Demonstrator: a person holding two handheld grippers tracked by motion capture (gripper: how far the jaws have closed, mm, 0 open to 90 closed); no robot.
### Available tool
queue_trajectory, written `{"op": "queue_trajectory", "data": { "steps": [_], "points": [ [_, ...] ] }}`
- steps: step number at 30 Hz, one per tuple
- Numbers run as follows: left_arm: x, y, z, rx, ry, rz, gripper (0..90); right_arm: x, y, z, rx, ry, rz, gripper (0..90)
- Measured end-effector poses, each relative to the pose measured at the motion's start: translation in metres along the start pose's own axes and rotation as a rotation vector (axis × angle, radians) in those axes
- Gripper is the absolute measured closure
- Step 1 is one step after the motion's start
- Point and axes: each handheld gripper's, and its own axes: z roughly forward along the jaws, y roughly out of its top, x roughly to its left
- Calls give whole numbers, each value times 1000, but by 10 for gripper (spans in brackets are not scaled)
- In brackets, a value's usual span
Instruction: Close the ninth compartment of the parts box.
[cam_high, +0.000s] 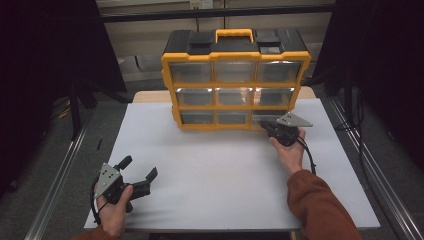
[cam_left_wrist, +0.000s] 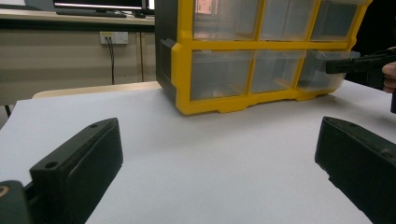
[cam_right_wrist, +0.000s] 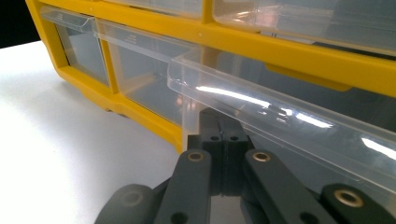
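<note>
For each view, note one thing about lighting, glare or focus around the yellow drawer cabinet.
High view: dim, dark surroundings, glare on the drawer cabinet fronts. Left gripper view: cabinet sharp, near fingers soft. Right gripper view: bright streaks of glare along the clear drawer lip, the closest linkage blurred.

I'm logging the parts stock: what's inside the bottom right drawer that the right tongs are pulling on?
The bottom right drawer is slid partly out of the yellow organizer, with the right tongs shut at its front. Its clear walls show no contents, but glare and the tongs cover much of the floor.
</note>
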Motion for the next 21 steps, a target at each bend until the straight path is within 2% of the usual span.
{"op": "queue_trajectory", "data": {
  "steps": [21],
  "points": [
    [0,0,1,-3,2,-2,9,-3,2,7,1,-6,3,900]
  ]
}}
